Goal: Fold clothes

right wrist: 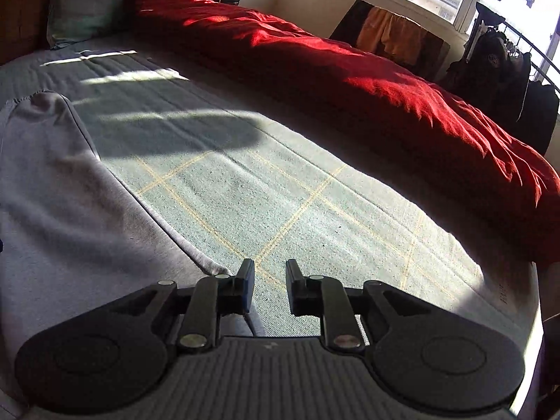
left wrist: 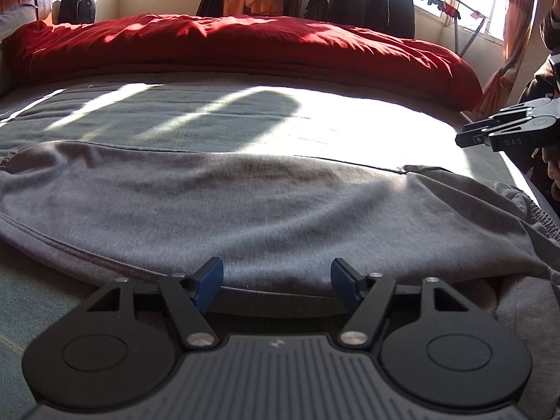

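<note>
- Where the left wrist view looks across the bed (left wrist: pixel 245 119), grey sweatpants (left wrist: pixel 224 203) lie flat crosswise, long axis running side to side across the frame, parallel to the red duvet (left wrist: pixel 245 49) behind them.
- Left gripper (left wrist: pixel 276 281) hovers at the pants' near hem, jaws spread wide, nothing between the blue pads (left wrist: pixel 210 280); released. Fabric lies just beyond and under the tips, dead ahead.
- Elastic waistband (left wrist: pixel 539 210) bunches at the pants' right end; a cuffed end trails off at the far left edge.
- Right gripper (left wrist: pixel 483 136) shows at the right border, above and beyond the waistband, clear of the cloth, a hand behind it. From this angle I cannot tell how far its jaws are parted.
- Judgement: the left one is nearer the cloth's middle and near hem; the right one is nearer the waistband end.

- Right wrist view: right gripper (right wrist: pixel 269 283) has its jaws partly open with only bedcover (right wrist: pixel 280 192) seen through the gap; holding nothing.
- Pants (right wrist: pixel 70 192) lie left of that gripper, their edge running from beside the left finger (right wrist: pixel 245 280) away toward the pillow (right wrist: pixel 87 7). The cloth's corner sits just beside that finger; touching or not, I cannot tell.
- Judgement: any regrasp by the right hand calls for a shift leftward onto the cloth, since the tips now point at bare bedcover, duvet well beyond.
</note>
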The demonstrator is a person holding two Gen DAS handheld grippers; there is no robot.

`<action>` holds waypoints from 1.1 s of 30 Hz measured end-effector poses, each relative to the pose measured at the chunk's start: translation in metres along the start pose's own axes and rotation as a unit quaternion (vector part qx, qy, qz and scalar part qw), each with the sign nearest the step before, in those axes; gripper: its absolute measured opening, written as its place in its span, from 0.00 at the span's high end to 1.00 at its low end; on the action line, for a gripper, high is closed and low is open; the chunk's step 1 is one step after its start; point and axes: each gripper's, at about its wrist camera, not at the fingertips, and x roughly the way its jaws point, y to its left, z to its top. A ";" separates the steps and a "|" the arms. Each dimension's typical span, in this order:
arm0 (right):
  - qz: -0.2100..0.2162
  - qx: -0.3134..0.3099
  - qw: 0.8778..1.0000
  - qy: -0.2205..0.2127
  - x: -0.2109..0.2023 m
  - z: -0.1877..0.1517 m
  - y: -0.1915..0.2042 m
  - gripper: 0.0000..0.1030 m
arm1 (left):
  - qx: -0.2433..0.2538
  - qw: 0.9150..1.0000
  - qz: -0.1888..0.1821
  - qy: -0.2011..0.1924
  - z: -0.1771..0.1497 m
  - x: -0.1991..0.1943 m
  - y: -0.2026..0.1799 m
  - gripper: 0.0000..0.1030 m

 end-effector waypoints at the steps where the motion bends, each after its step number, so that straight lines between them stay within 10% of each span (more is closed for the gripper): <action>1: -0.003 -0.004 1.000 0.004 -0.009 -0.007 -0.005 0.65 | 0.001 1.000 -0.002 0.000 0.000 -0.001 -0.001 0.33; 13: -0.016 0.021 0.996 0.084 -0.008 -0.109 -0.075 0.49 | -0.003 1.000 0.003 0.008 -0.001 -0.005 -0.018 0.33; 21: 0.017 0.032 0.997 0.073 0.028 -0.115 -0.093 0.37 | 0.003 1.000 0.018 0.011 0.004 -0.003 -0.027 0.33; 23: 0.036 0.047 0.996 0.071 0.031 -0.118 -0.097 0.44 | 0.005 1.000 0.018 0.011 0.004 -0.003 -0.029 0.32; 25: 0.056 0.066 0.994 0.060 0.026 -0.121 -0.100 0.73 | 0.007 1.000 0.019 0.012 0.004 -0.002 -0.029 0.32; 33: -0.055 0.079 0.995 0.010 -0.001 -0.115 -0.109 0.84 | 0.015 1.000 0.013 0.009 0.004 0.002 -0.039 0.32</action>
